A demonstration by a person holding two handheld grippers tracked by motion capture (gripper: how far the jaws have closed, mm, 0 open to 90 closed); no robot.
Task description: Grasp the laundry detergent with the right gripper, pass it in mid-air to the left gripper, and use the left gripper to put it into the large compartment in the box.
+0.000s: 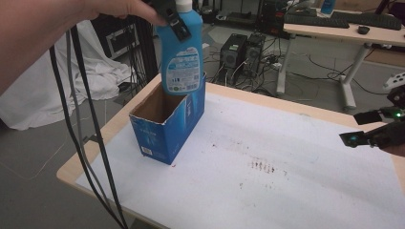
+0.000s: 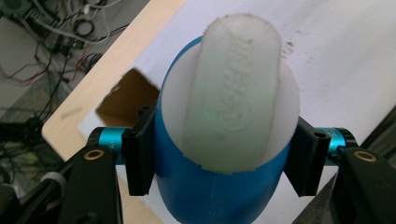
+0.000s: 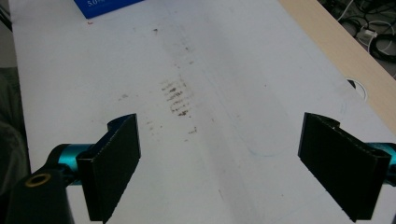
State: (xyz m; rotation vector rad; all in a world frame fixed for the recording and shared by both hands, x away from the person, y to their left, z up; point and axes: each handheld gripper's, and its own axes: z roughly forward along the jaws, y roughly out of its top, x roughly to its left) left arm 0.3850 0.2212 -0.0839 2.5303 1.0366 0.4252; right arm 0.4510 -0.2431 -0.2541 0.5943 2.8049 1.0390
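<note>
A workshop floor strewn with cables, computer towers (image 1: pixel 241 50) parked behind the table, a second desk (image 1: pixel 353 31) with a keyboard off at the back, a white sheet (image 1: pixel 102 71) heaped to the left. Up front, the table (image 1: pixel 119 121) shows a pale wooden rim around a white cover (image 1: pixel 286 157) marked with a patch of brownish smudges (image 1: pixel 262 166).

And here's the action: the blue bottle (image 1: pixel 180 50) hangs upright in the air, long axis vertical, white cap (image 1: pixel 184 5) pointing up, base pointing down and just overlapping the open top of the blue carton (image 1: pixel 165 126). Label faces the camera in the high view. The carton stands upright near the table's far left corner, flaps open, brown inside showing.

The left gripper (image 1: pixel 177 25) has the bottle up at the shoulder, pads pressed tight on either side. In the left gripper view we look straight down the white cap (image 2: pixel 236 93), the blue shoulder (image 2: pixel 215 191) wedged between the black pads (image 2: pixel 140 156), the carton's brown opening (image 2: pixel 126 100) below and to the side. Cables (image 1: pixel 81 133) trail from the hand down past the table edge.

Over on the right edge, the right gripper (image 1: pixel 370 129) hangs low over the cover, well apart from the carton. Its pads (image 3: pixel 114 170) stand wide apart, bare cover and the smudges (image 3: pixel 177 98) between them, a corner of the carton (image 3: pixel 105 7) at the top.
</note>
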